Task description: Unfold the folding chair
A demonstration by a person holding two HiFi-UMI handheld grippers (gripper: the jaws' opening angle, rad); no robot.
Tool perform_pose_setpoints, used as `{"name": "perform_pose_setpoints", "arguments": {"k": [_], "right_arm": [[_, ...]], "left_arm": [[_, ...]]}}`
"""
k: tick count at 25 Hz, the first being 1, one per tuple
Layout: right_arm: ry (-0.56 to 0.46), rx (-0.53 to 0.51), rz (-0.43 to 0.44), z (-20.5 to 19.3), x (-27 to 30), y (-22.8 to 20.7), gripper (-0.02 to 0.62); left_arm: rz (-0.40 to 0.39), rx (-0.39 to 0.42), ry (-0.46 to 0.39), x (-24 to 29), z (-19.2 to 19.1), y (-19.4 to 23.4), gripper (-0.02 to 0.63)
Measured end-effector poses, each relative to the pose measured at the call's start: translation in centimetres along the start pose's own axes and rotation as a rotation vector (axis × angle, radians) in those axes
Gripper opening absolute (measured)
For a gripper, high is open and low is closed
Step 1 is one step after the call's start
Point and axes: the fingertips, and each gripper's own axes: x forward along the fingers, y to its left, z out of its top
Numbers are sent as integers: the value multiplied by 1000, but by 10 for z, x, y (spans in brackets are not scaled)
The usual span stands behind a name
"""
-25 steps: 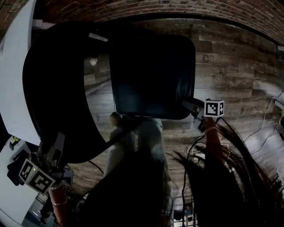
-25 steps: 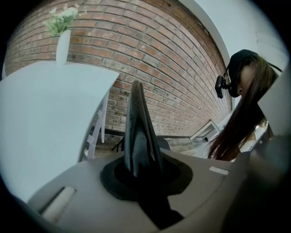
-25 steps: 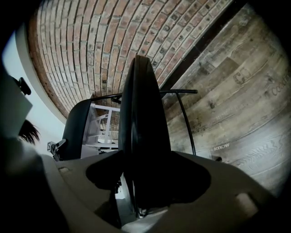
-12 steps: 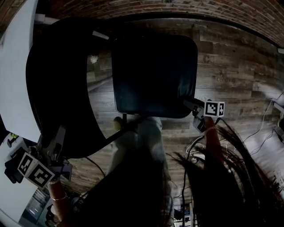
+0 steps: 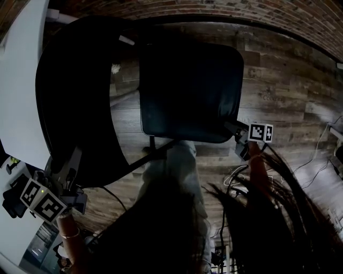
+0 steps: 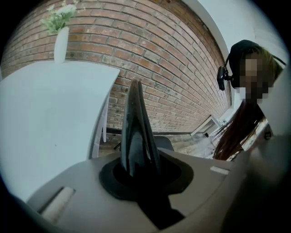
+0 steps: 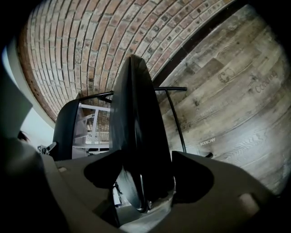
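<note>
The folding chair point(image 5: 72, 85) stands on the wooden floor point(image 5: 284, 80); left claw point(image 5: 65, 170) clamps its backrest point(image 6: 135, 132) steady, jaws just easing; right claw point(image 5: 238, 135), just spread wide, no longer presses the seat point(image 7: 136, 136) between its jaws, apparently releasing.

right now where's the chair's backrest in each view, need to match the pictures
Head view: the backrest is the big black curve on the left.
Left gripper view: the backrest is edge-on, a narrow black blade rising from bottom centre.
Right gripper view: the backrest stands at the left, beyond the edge-on seat.
Shared landmark: the brick wall, across the top in every view.
</note>
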Motion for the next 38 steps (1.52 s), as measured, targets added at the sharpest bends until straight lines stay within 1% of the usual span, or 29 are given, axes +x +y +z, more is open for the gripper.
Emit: {"name": "perform_pose_setpoints", "arguments": {"k": [6,10,14,22,25,29,33,38], "right_arm": [[10,11,-2,1,-1,-2,331],[21,17,-18,0,0,-4,333],[2,22,-49,0,-3,-5,337],[-28,26,-134,-3,-14,-5,334],[-38,24,-179,-2,-18,-8,334],[-72,15,-217,-1,-19,-6,334],[-69,-21,-230,-12,-23,0,321],[-75,-28,-232,-28,-30,5,313]], "left_arm": [[-13,6,11,2,-1,-1,80],[-26,3,21,2,-3,-1,80],[-45,4,40,3,-5,-2,78],[-63,11,46,4,-5,-7,87],[-85,9,47,5,-5,-10,99],[-114,-1,44,4,-8,-12,127],[-115,-4,36,-2,-11,-12,137],[-131,-14,31,-4,-15,-14,149]]}}
